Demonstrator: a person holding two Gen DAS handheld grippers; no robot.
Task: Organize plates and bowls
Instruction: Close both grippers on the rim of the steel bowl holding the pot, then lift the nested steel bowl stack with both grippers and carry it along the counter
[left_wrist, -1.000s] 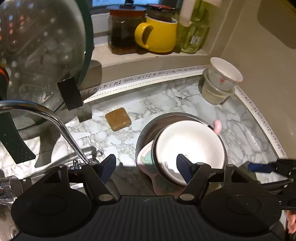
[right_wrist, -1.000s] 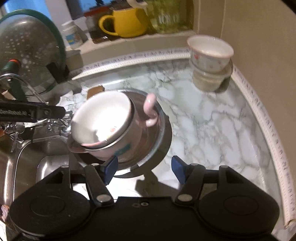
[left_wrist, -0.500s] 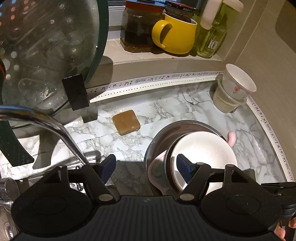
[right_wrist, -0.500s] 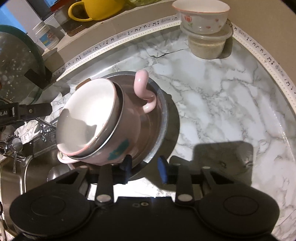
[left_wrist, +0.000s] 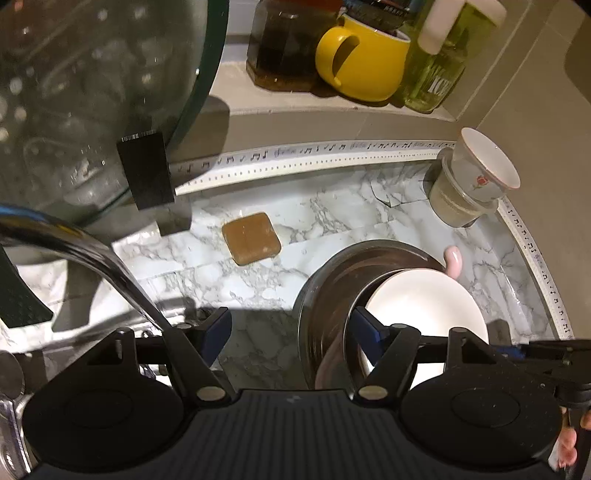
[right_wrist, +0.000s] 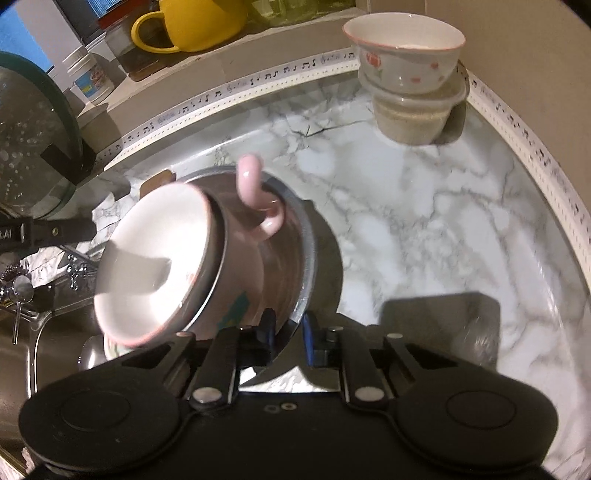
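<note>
A steel bowl (right_wrist: 306, 258) sits on the marble counter and holds a tilted pink mug (right_wrist: 255, 184) with a white bowl (right_wrist: 155, 254) nested in it. My right gripper (right_wrist: 290, 332) is shut on the steel bowl's near rim. In the left wrist view the steel bowl (left_wrist: 332, 273) and the white bowl (left_wrist: 424, 314) lie just ahead on the right. My left gripper (left_wrist: 288, 332) is open and empty, its right finger over the steel bowl's rim. A floral bowl (right_wrist: 402, 55) is stacked on a plastic tub (right_wrist: 413, 118) in the far right corner.
A tap spout (left_wrist: 85, 254) arches at the left beside the sink (right_wrist: 44, 350). A glass lid (left_wrist: 92, 92) leans at the back left. A brown soap bar (left_wrist: 251, 238) lies on the counter. A yellow mug (left_wrist: 365, 62), a jar and a bottle stand on the ledge.
My right gripper has moved in and closed on the steel bowl's near rim. The stack tilts more toward the sink. The left gripper has drawn back a little and stays open.
</note>
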